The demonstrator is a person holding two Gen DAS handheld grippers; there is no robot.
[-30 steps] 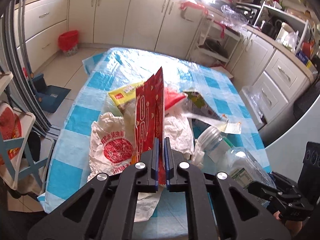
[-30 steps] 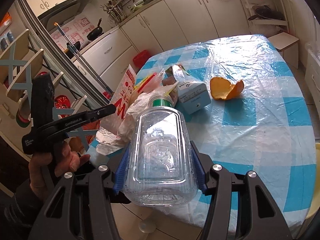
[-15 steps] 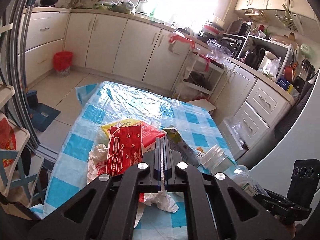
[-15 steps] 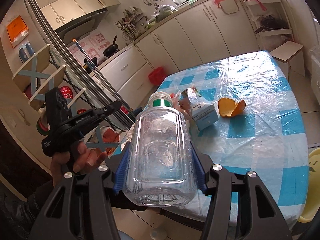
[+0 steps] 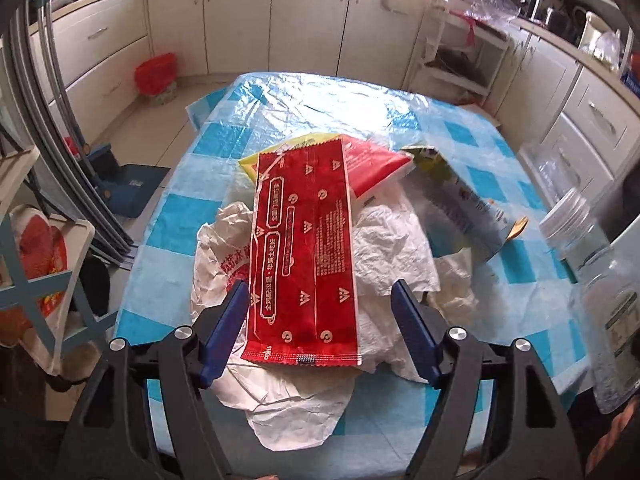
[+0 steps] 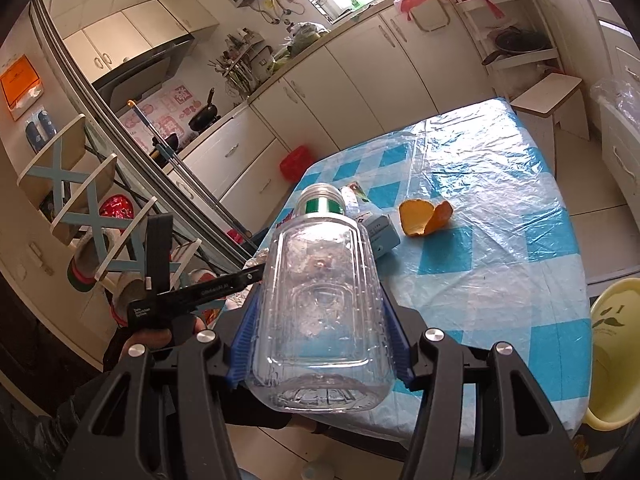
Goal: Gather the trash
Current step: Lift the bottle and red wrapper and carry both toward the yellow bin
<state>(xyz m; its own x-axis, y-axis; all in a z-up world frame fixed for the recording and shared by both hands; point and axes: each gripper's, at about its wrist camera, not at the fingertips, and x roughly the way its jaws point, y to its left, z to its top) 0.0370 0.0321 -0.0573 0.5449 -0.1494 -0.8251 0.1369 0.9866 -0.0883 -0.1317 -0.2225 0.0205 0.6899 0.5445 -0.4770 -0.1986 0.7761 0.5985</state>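
Nearest, the left tongs (image 5: 320, 326) stand wide and empty around the near end of a red wrapper (image 5: 306, 248), which lies flat on the white bags (image 5: 384, 240) heaped on the counter (image 5: 192, 184), its long axis running away from the camera. The right tongs (image 6: 320, 334) grip a clear bottle (image 6: 320, 300) above the counter's near edge, neck pointing forward. I judge the task partly done: wrappers, bags and a carton (image 5: 460, 200) are piled together, while farther off the peel (image 6: 426, 218) lies apart, uncollected.

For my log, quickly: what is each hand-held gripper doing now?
Left hand-held gripper: open, holding nothing.
Right hand-held gripper: closed on the bottle.
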